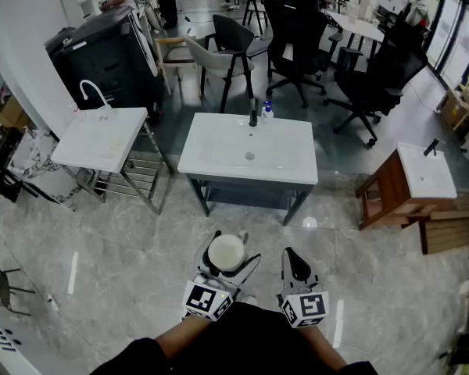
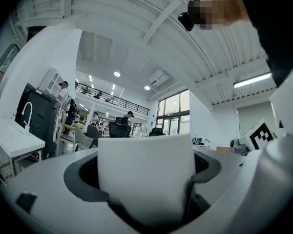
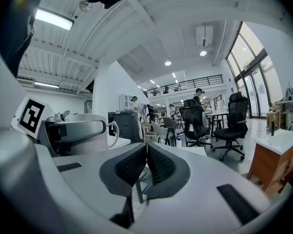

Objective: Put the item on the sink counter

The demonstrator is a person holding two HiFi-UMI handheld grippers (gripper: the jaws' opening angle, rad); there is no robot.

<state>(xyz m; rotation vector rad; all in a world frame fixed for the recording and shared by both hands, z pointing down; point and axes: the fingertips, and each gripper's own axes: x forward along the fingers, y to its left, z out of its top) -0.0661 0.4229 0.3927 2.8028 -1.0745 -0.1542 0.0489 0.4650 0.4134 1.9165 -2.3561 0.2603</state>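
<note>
A white mug stands upright between the jaws of my left gripper, low in the head view above the marble floor. In the left gripper view the mug fills the gap between the wide-spread jaws, and the pads press on its sides. My right gripper hangs beside it, shut and empty; its ribbed pads meet in the right gripper view, where the mug and its handle show at the left. The white sink counter on a grey stand lies ahead, well beyond both grippers.
A black faucet and a small bottle stand at the counter's far edge. A second white sink on a metal rack is at the left, a wooden-based sink at the right. Chairs stand behind.
</note>
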